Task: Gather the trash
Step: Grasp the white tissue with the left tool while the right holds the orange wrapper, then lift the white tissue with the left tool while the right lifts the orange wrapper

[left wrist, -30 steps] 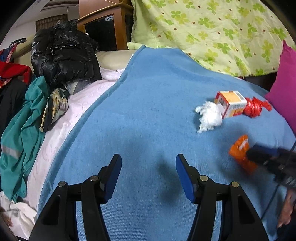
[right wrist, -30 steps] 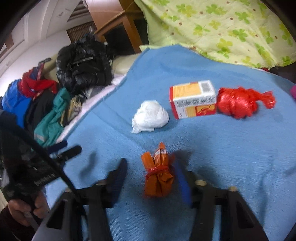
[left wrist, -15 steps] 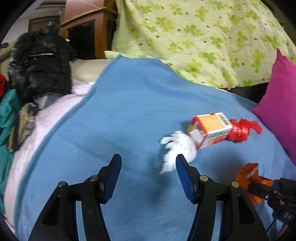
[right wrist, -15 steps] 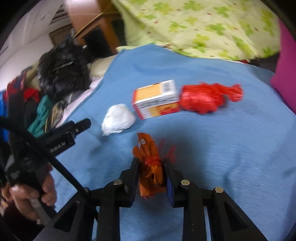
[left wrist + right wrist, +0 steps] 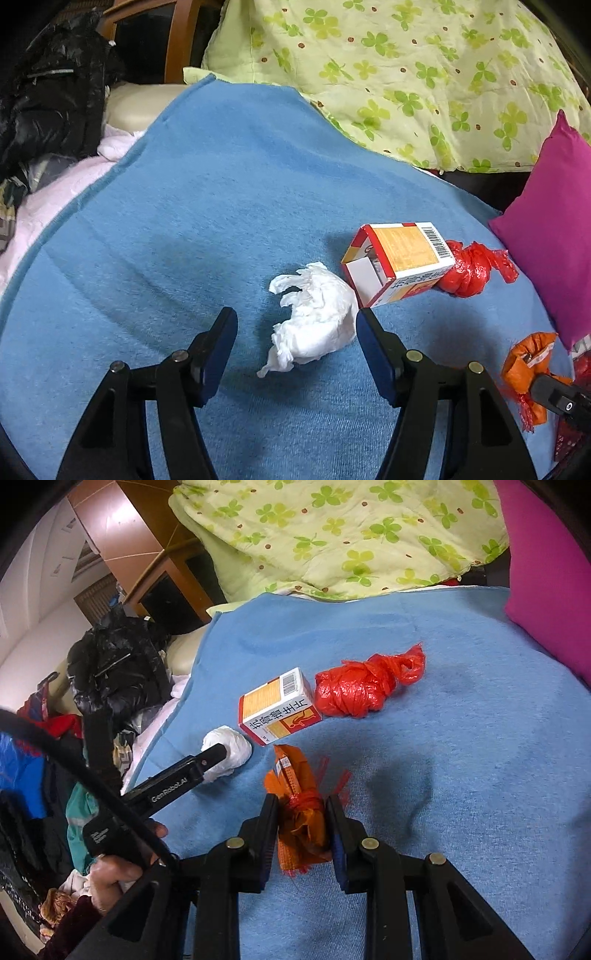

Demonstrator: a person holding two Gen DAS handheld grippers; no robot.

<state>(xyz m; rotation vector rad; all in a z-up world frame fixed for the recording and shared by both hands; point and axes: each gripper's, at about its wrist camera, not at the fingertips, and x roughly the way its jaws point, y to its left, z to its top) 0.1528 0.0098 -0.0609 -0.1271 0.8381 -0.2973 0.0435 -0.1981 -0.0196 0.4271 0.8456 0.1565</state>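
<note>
Compared with a second ago, the right gripper (image 5: 301, 825) has gone from straddling the orange mesh packet (image 5: 297, 805) with its jaws apart to pinching it tight; the packet now sits squeezed between the blue pads at lower centre of the right wrist view, its red tie at the pinch line. The left wrist view has swung as well: the white crumpled tissue (image 5: 314, 319), which lay far off in the right half of the frame, now sits at lower centre, between the fingertips of the left gripper (image 5: 295, 328). That claw is spread and widening; the right pad is just beside the tissue, the left pad stands apart from it, and neither presses on it.

Both grippers slope down toward the blue blanket (image 5: 221, 184). In the right wrist view the left tool reaches in from the lower left, its tip over the tissue, with a hand (image 5: 114, 878) wrapped around the handle.

The small carton (image 5: 397, 260) lies on its side just right of the tissue, open end toward the left camera. The red knotted plastic bag (image 5: 471, 267) touches the carton's far end, near the magenta pillow (image 5: 554, 229) at right. The clover-print quilt (image 5: 406, 74) fills the top.
</note>
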